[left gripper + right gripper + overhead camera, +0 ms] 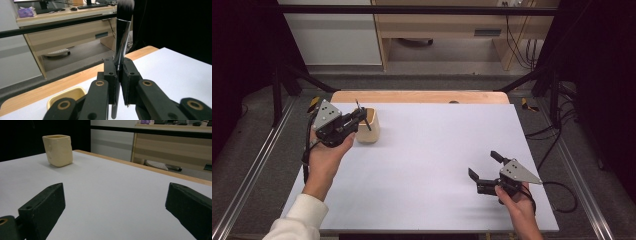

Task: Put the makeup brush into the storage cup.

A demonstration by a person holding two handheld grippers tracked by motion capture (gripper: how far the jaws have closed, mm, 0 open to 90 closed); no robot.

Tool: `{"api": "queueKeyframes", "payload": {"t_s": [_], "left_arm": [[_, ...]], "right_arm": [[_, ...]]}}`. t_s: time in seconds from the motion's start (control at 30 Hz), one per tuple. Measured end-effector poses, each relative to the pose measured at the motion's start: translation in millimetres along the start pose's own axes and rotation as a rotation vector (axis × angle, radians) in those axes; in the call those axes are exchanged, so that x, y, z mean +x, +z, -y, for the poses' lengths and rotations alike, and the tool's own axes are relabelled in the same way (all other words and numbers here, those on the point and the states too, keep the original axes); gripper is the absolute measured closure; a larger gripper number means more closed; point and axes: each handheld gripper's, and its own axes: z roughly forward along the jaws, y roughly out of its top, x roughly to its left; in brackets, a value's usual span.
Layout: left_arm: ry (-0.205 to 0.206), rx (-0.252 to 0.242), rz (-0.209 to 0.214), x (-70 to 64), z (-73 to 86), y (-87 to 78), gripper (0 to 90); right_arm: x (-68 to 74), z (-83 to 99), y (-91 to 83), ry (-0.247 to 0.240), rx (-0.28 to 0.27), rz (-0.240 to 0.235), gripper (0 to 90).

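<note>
A makeup brush (121,37) with a black handle, silver ferrule and dark bristles stands nearly upright between the jaws of my left gripper (119,72), which is shut on its handle. In the high view the left gripper (360,118) holds the brush (358,106) just above a cream square cup (368,131) at the table's far left. The cup's rim (65,94) lies below the jaws. My right gripper (483,165) rests low at the near right, open and empty. Its jaws (115,205) point across the table toward the cup (58,150).
A white sheet (427,150) covers the table, with a wooden edge (419,97) showing at the far side. A black frame bar (412,10) crosses above. Beyond the table stand a wooden desk (452,30) and hanging cables (524,45).
</note>
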Motion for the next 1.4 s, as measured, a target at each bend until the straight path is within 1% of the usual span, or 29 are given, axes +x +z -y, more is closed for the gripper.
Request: {"api": "queueKeyframes", "payload": {"t_s": [0.03, 0.07, 0.13, 0.2, 0.33, 0.43, 0.53, 0.6, 0.63, 0.67, 0.77, 0.9, 1.0, 1.07, 1.17, 1.27, 1.4], "left_arm": [[-0.013, -0.006, -0.002, 1.4, -0.1, 0.3, 83.6], [-0.015, -0.008, -0.010, 2.7, -0.4, 0.6, 83.5], [-0.012, -0.005, -0.021, 4.9, -0.9, 1.4, 83.6], [0.005, 0.006, -0.034, 6.9, -1.4, 1.9, 83.5], [0.003, 0.002, -0.051, 12.6, -5.0, 2.1, 83.5], [-0.009, -0.010, -0.066, 17.3, -8.5, 2.2, 83.5], [-0.004, -0.008, -0.077, 21.5, -10.3, 3.3, 83.5], [-0.025, -0.019, -0.078, 25.3, -9.9, 5.1, 83.5], [-0.040, -0.026, -0.080, 27.0, -9.4, 6.1, 83.5], [-0.047, -0.028, -0.085, 28.9, -9.1, 7.2, 83.5], [-0.046, -0.023, -0.101, 33.8, -8.7, 11.7, 83.5], [-0.032, -0.012, -0.110, 38.1, -7.5, 19.3, 83.5], [-0.040, -0.013, -0.118, 39.5, -4.7, 25.2, 83.5], [-0.042, -0.012, -0.120, 39.8, -3.1, 29.6, 83.5], [-0.029, -0.013, -0.113, 40.7, -3.6, 36.0, 83.5], [-0.033, -0.025, -0.114, 41.8, -5.4, 39.3, 83.5], [-0.032, -0.029, -0.120, 44.1, -5.3, 41.5, 83.5]], "right_arm": [[-0.1, 0.0, 0.0, 0.001, 0.000, 0.000, 3.1], [-0.3, -0.1, 0.0, -0.001, -0.001, -0.001, 3.1], [0.1, -0.1, -0.1, 0.001, 0.000, -0.003, 3.1], [0.4, 0.1, -0.1, -0.001, 0.000, -0.004, 3.1], [0.4, 0.1, 0.0, -0.002, 0.000, -0.007, 3.1], [0.5, 0.4, 0.2, 0.000, 0.004, -0.006, 3.1], [0.4, 0.5, -0.1, -0.005, 0.001, -0.008, 3.1], [1.2, 0.4, -0.4, -0.002, 0.000, -0.010, 3.1], [1.4, 0.4, -0.4, -0.007, -0.001, -0.011, 3.0], [1.6, 0.6, -0.2, -0.011, 0.002, -0.012, 2.7], [2.4, 1.2, 0.6, -0.013, 0.006, -0.012, 2.4], [3.0, 0.7, 0.4, -0.014, 0.004, -0.013, 2.5], [2.8, 1.5, 0.6, -0.012, 0.008, -0.012, 2.4], [3.3, 1.9, 0.9, -0.011, 0.010, -0.012, 2.5], [4.5, 2.3, 0.8, -0.015, 0.013, -0.017, 2.4], [5.8, 2.6, 0.7, -0.025, 0.017, -0.018, 2.4], [5.6, 2.5, 0.1, -0.024, 0.015, -0.017, 2.4]]}}
